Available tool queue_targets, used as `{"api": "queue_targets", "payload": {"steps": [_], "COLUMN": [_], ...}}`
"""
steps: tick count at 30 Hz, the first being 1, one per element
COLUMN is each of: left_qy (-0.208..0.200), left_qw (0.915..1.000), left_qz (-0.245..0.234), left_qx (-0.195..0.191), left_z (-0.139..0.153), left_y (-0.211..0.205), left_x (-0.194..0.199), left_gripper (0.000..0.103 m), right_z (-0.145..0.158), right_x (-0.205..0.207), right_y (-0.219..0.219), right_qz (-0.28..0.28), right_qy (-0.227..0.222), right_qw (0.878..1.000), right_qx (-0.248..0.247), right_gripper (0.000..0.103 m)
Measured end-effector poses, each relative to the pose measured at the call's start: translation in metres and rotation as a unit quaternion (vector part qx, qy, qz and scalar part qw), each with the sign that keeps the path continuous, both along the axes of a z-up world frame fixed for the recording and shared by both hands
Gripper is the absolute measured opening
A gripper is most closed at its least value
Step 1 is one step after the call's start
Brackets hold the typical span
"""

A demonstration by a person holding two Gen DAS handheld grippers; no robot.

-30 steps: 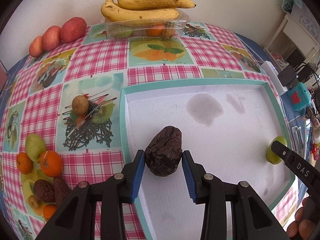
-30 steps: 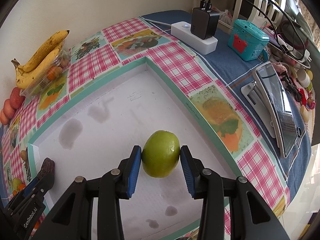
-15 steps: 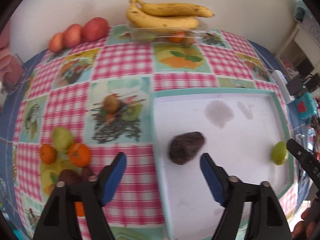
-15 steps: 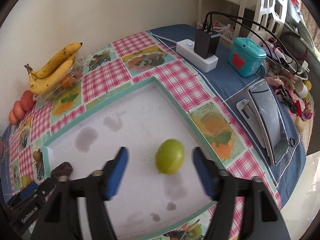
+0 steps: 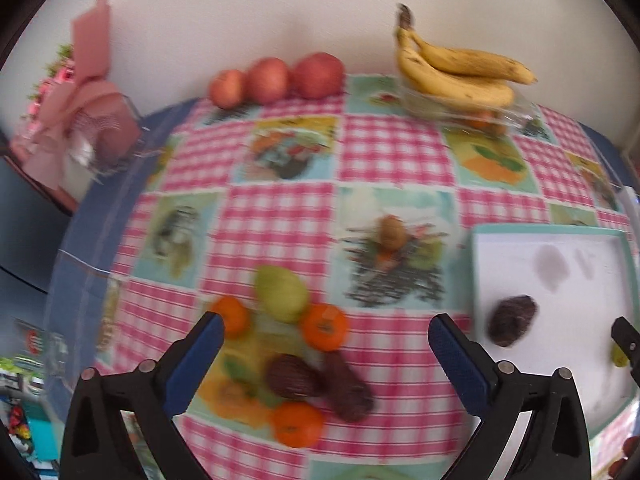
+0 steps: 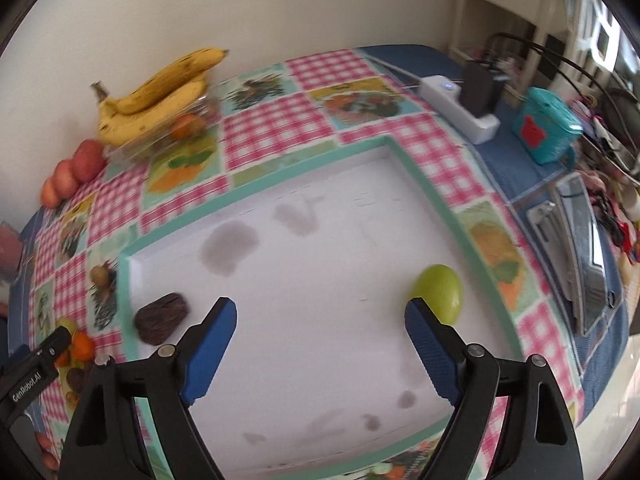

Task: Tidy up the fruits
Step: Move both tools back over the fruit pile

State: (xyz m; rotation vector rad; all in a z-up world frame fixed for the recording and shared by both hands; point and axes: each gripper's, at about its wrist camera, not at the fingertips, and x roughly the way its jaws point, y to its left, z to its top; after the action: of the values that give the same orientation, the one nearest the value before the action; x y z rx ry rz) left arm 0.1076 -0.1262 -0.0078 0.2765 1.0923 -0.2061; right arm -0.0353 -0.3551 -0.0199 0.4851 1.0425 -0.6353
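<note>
Left hand-held gripper spread wide above oranges.

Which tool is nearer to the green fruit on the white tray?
The right tool. The green fruit lies just beyond its right finger. The left tool is over the fruit pile, off the tray.

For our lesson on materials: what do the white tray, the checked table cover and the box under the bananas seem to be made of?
White tray: probably foam or plastic, matt; darker blotches show on its floor.
Checked table cover: likely wipe-clean oilcloth or vinyl, smooth, with printed fruit pictures; uncertain.
Box under the bananas: thin clear plastic, glossy; an orange fruit shows through its wall.
</note>
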Motion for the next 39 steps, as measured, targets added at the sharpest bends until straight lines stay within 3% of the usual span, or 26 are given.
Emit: {"api": "queue_targets", "payload": {"steps": [5, 22, 29, 39], "left_qy": [-0.028, -0.061, -0.059, -0.041], "left_qw": [0.9992, 0.9937, 0.99, 0.9879], "left_qz": [0.028, 0.093, 0.125, 0.136], "left_qx": [0.009, -0.012, -0.028, -0.063], "left_z": [0.013, 0.04, 0.041, 0.034], "left_y": [0.035, 0.121, 0.152, 0.17], "left_x": [0.008, 0.012, 0.019, 0.029], "left_gripper": [0.103, 0.103, 0.103, 0.103], "right_z": [0.005, 0.027, 0.027, 0.025], "right_x": [0.012, 0.042, 0.065, 0.088], "right_y": [0.021, 0.087, 0.128, 0.179], "right_qz": [0.03, 0.1, 0.157, 0.219], "right_qy": [-0.006, -0.054, -0.063, -0.072], "right_qw": [1.0, 0.993, 0.985, 0.973], "right_qx": [0.008, 0.025, 0.031, 0.027], "right_gripper": [0.087, 0.087, 0.087, 0.086]}}
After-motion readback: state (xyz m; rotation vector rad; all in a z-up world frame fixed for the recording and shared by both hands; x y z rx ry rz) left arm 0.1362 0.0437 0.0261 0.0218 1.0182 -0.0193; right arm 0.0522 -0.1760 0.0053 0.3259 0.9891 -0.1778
